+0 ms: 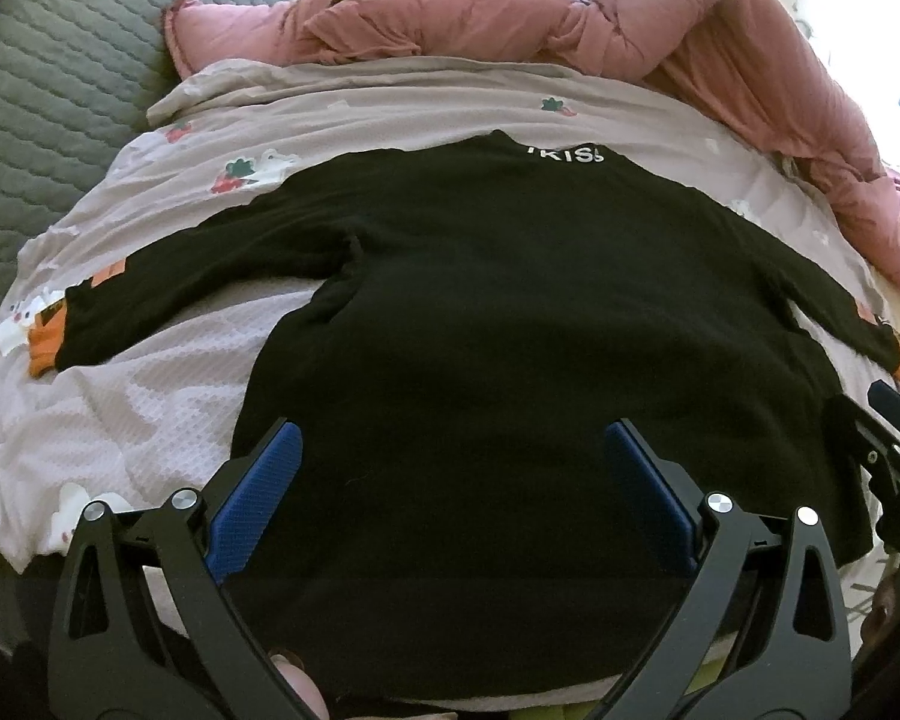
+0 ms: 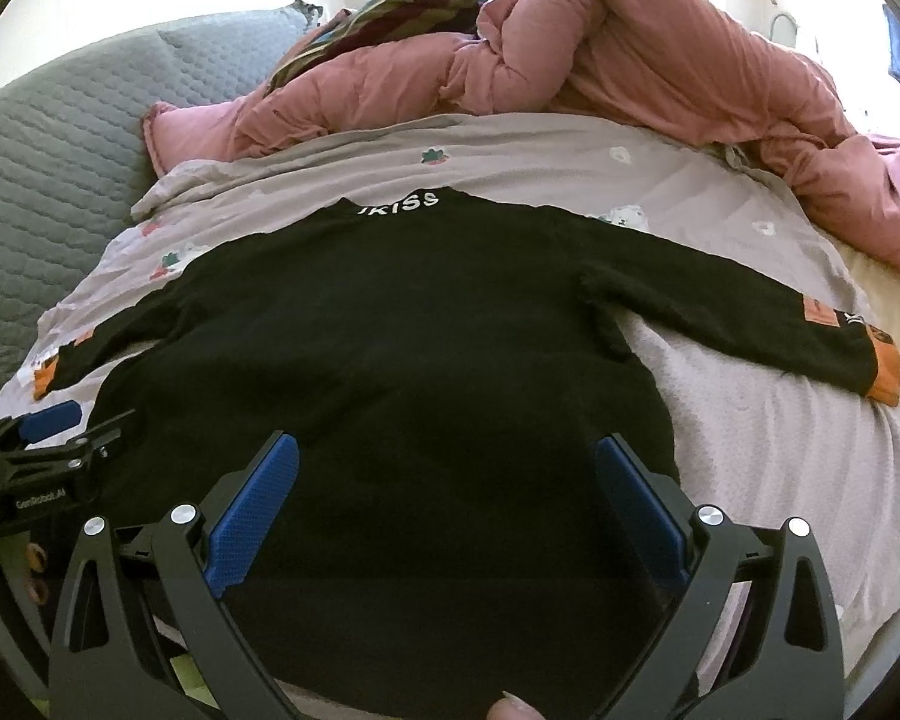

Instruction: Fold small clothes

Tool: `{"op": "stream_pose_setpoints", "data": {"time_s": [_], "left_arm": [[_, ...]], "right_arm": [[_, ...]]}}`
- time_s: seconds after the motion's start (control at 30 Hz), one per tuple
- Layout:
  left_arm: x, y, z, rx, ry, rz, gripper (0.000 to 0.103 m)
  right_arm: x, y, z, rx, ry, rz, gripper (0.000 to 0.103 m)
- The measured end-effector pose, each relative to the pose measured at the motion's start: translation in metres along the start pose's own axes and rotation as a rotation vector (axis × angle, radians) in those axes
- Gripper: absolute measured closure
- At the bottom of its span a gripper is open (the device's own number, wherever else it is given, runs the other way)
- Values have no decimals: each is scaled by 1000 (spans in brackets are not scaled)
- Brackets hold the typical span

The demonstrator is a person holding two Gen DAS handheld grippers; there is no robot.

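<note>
Black sweater (image 1: 480,312), flat on pale printed bedspread (image 1: 150,408), sleeves out to both sides w/ orange cuffs, white lettering at collar on far edge. Left claw (image 1: 450,480): blue pads spread wide, over sweater's near hem; right claw (image 1: 894,450) partly in view at right edge. Behind: pink quilt (image 1: 630,42) bunched up, grey quilted cover (image 1: 60,72) at left.

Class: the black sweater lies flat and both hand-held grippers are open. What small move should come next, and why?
Probably close the left hand-held gripper on the black knit sweater hem. Both it and the right hand-held gripper hover open over the hem, and both orange-cuffed sleeves lie spread, unfolded.
</note>
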State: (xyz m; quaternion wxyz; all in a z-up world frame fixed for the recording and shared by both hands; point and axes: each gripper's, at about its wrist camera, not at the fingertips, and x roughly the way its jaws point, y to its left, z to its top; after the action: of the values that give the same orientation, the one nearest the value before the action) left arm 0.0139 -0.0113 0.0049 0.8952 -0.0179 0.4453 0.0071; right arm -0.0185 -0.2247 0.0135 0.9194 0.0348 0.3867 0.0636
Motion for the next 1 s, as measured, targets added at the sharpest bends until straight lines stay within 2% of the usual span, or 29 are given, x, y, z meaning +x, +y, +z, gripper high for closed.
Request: {"op": "stream_pose_setpoints", "data": {"time_s": [0.37,0.63,1.0], "left_arm": [[5,-14,25,10,0,-17,8],[13,-26,48,23,-3,-15,8],[27,-44,78,28,-14,-7,8]], "right_arm": [[6,-18,10,11,-13,-18,4],[11,-53,30,64,-57,-121,4],[21,-106,51,142,-79,-183,4]]}}
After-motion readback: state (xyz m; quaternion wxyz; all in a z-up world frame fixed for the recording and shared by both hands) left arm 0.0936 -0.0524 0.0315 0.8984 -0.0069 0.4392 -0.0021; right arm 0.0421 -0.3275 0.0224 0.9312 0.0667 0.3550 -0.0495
